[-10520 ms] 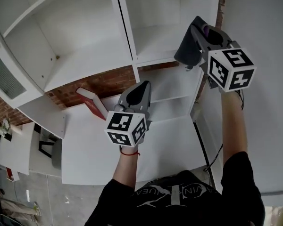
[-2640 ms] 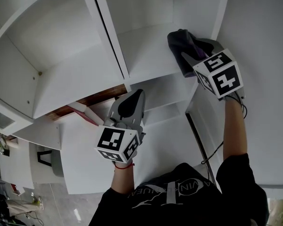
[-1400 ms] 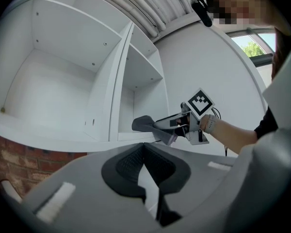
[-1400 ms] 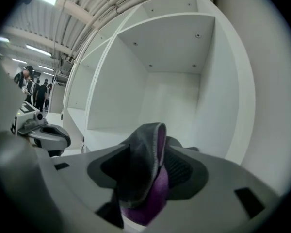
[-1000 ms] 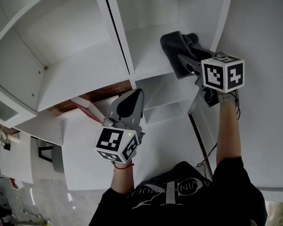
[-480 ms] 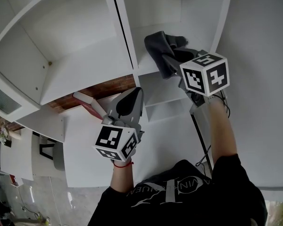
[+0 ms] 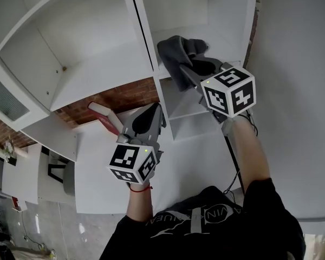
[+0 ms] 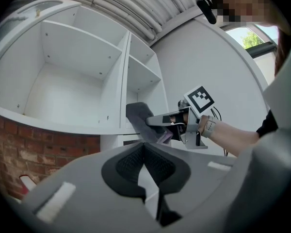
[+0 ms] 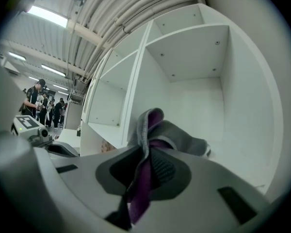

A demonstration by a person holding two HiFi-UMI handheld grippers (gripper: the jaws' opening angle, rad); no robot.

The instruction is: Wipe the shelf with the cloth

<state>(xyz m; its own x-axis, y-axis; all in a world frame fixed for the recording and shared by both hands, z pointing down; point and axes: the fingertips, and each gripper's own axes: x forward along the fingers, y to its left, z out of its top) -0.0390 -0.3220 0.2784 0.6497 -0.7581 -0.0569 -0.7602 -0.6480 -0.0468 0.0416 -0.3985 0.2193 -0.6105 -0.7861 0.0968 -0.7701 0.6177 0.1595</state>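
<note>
Grey cloth [image 7: 176, 53], purple only in gripper views, is nipped by right gripper's [image 7: 188, 73] just-closing jaws; left gripper's [image 7: 155, 110] jaws together.

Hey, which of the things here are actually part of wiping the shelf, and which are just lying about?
In use: cloth; shelf; right hand-held gripper, whose jaws have just been closing on the cloth between them.
Lying about: red book below the shelf; left hand-held gripper, shut and empty.
</note>
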